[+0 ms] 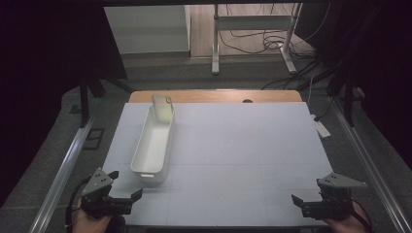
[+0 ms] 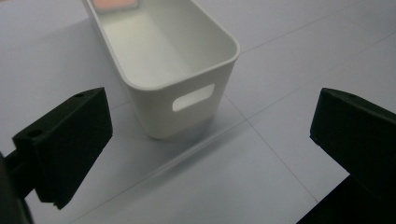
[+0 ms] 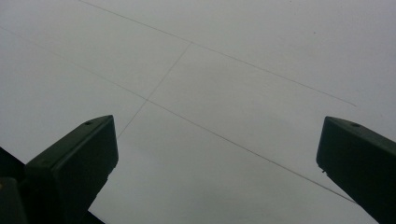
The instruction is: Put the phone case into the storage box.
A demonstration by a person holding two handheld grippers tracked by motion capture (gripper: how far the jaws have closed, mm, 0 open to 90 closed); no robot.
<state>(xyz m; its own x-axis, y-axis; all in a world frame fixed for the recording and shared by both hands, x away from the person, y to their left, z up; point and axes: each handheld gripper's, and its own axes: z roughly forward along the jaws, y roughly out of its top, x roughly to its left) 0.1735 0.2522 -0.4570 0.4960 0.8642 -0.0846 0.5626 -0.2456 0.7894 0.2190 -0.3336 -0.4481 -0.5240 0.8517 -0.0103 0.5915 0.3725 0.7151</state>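
Both grippers stand with jaws spread wide and nothing between them. The left gripper (image 1: pixel 127 192) hovers low at the near left corner of the table, its jaws pointing toward the white bin (image 1: pixel 153 145), which sits just beyond it. The right gripper (image 1: pixel 297 200) waits well apart from the bin, at the near right corner, over the bare pale mat (image 1: pixel 243 145).

The bin is a long, narrow, open-topped tub lying lengthwise away from the person, left of the mat's middle. Its near end wall has an oval handle slot (image 2: pixel 193 97), seen clearly in the left gripper view. At the bin's far end a flat, phone-like object (image 1: pixel 163 107) leans upright against the rim; what it is exactly is hard to tell.

The bin looks like thin, stiff moulded plastic: probably light, smooth and somewhat slippery. The best hold is likely the near rim above the handle slot, one jaw inside and one outside. Tipping it could topple the leaning object.
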